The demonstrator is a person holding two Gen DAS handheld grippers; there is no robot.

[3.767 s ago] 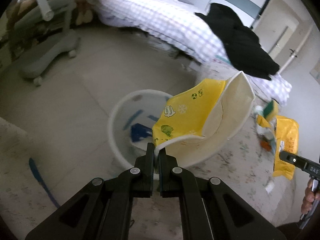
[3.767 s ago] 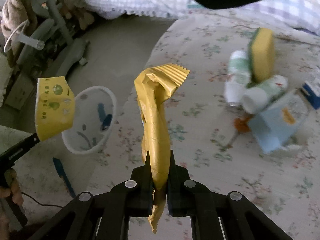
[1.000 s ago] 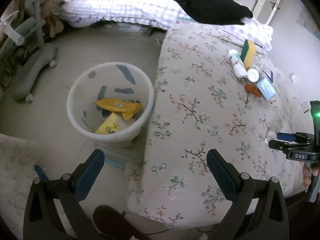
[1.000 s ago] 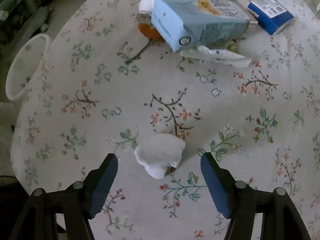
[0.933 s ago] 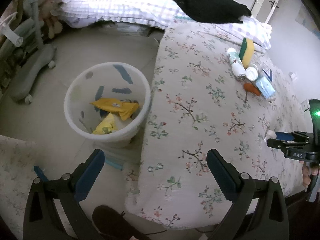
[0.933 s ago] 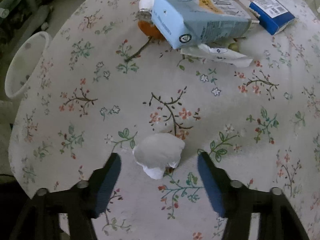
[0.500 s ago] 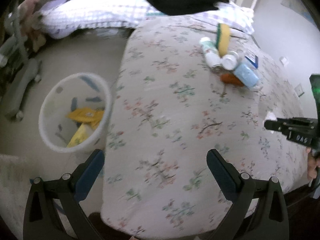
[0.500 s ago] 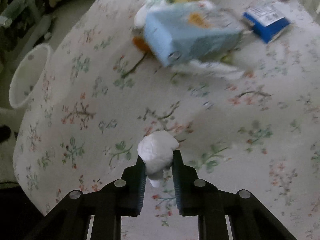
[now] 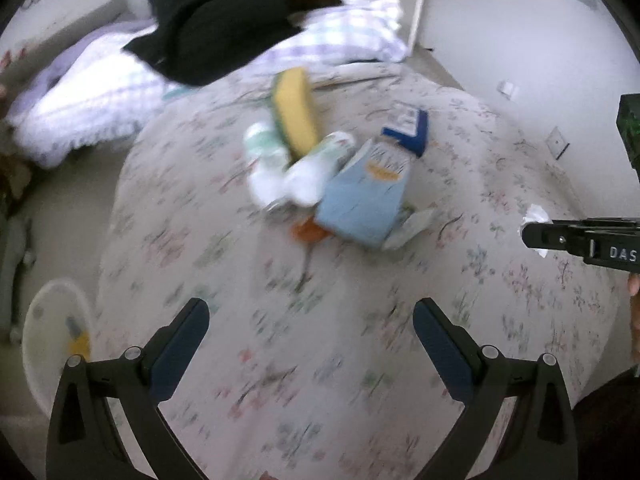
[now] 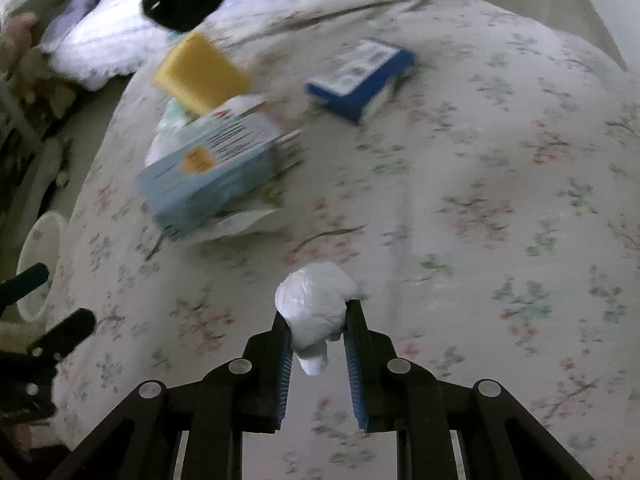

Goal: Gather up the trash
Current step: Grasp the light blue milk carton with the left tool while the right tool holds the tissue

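My right gripper point(image 10: 316, 316) is shut on a crumpled white tissue point(image 10: 316, 300), held just above the floral bedspread point(image 10: 500, 184). From the left wrist view that same gripper point(image 9: 532, 232) shows at the right edge, with a bit of the white tissue point(image 9: 536, 213) at its tip. My left gripper point(image 9: 310, 320) hangs open and empty over the near part of the bed. Ahead of it lies a pile: a light blue carton point(image 9: 366, 196), white bottles point(image 9: 304, 172), a yellow sponge point(image 9: 294, 108), an orange scrap point(image 9: 308, 232) and a dark blue box point(image 9: 408, 132). The white trash bin point(image 9: 52, 344) stands on the floor at lower left.
A black garment point(image 9: 224, 20) lies on a checked quilt point(image 9: 100, 96) at the far end of the bed. A grey chair base point(image 10: 36, 176) stands on the floor left of the bed. A wall with sockets point(image 9: 558, 142) runs along the right.
My right gripper closed on the white tissue and lifted it off the bedspread. My left gripper swung from above the bin to over the bed, toward the pile.
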